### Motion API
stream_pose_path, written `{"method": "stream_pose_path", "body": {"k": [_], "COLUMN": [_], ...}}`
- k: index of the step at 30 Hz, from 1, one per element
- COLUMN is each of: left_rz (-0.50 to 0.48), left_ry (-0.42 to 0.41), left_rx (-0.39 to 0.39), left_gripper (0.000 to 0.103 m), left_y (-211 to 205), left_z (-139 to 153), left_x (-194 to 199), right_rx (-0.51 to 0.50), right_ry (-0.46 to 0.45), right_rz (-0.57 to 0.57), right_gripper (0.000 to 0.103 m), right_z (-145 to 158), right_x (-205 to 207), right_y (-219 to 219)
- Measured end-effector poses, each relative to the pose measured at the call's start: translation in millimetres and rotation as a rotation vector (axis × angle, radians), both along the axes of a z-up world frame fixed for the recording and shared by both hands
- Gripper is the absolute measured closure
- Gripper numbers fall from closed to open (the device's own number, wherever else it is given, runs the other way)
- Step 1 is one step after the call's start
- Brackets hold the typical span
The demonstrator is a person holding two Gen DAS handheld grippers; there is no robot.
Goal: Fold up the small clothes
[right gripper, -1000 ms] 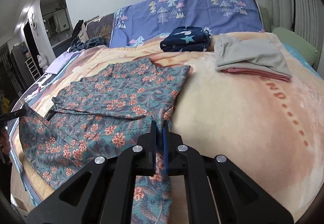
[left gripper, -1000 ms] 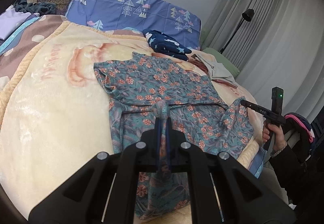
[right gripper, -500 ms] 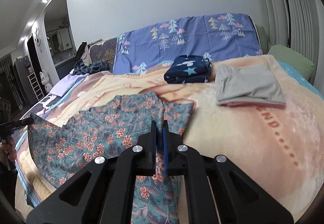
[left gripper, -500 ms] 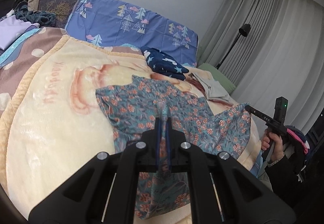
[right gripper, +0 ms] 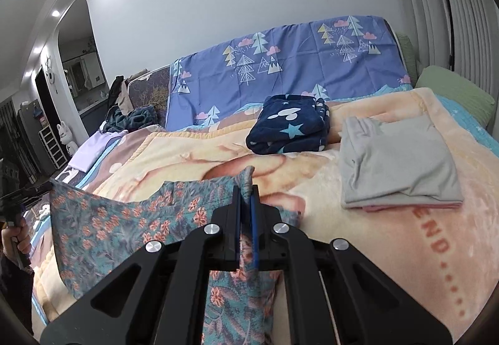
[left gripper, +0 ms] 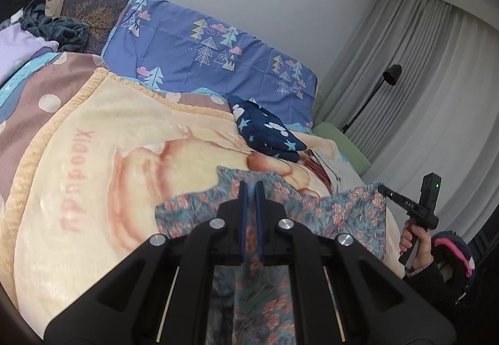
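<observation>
A teal floral garment [left gripper: 343,214] [right gripper: 124,220] hangs stretched between my two grippers above the cream blanket [left gripper: 109,157] [right gripper: 405,235]. My left gripper [left gripper: 250,186] is shut on one corner of it, and the cloth drapes down between its arms. My right gripper [right gripper: 246,189] is shut on the other corner, a tuft of fabric poking up past the pads. In the left wrist view the right gripper [left gripper: 382,188] shows at the far right, held by a hand [left gripper: 414,242]. In the right wrist view the left gripper [right gripper: 50,184] shows at the far left.
A folded navy star-print garment [left gripper: 268,133] [right gripper: 290,123] lies near the purple tree-print bedding [left gripper: 202,55] [right gripper: 280,55]. A folded grey garment [right gripper: 396,161] lies on a pink one at the right. Loose clothes [left gripper: 56,26] are piled at the bed's far left. A black floor lamp [left gripper: 389,76] stands by the curtains.
Both grippers have risen and moved forward over the bed, lifting the near edge of the floral garment off the blanket. It now hangs taut between them, covering most of the part left lying.
</observation>
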State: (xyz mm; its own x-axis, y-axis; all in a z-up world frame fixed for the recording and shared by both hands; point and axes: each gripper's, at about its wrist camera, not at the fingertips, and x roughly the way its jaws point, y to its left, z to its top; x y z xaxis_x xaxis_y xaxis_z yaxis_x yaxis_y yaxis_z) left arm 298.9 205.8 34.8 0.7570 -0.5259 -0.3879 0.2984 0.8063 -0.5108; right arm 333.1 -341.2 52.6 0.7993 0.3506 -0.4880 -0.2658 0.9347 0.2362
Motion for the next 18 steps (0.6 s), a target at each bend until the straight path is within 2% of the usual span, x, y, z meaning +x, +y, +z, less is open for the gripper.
{"method": "stream_pose_path", "body": {"k": [3,7,9,11,12,15,18], "left_rz": [0.01,-0.017,-0.011,-0.027,-0.034,-0.079,-0.04], "left_ry": [0.024,0.095,0.155,0.201,0.213,0.236,0.256], "left_rx": [-0.038,-0.035,0.031,0.105,0.129,0.211,0.338], "left_gripper": [0.099,0.099,0.094,0.085,0.077,0.068,0.06], "left_y": [10,11,4,-5,-9,-29,-42], "left_z": [-7,-33,-54,-70,-75,-84,-89], "left_x": [32,61,71,75,75,71,74], "right_rx": [0.002,0.006,0.026,0.037,0.052,0.049,0.073], "right_ry": [0.013,0.06,0.087,0.111,0.129,0.148,0.154], "right_rz": [0.003,-0.006,-0.009,-0.01,-0.009,-0.008,0.001], "right_gripper": [0.098,0.098,0.098,0.098,0.098,0.098,0.098], "right_z": [-7,-29,-45,-58,-66,-79,-82], "right_x": [29,57,63,66,67,67,64], "right_y": [2,5,1,-3,-5,-5,-5]}}
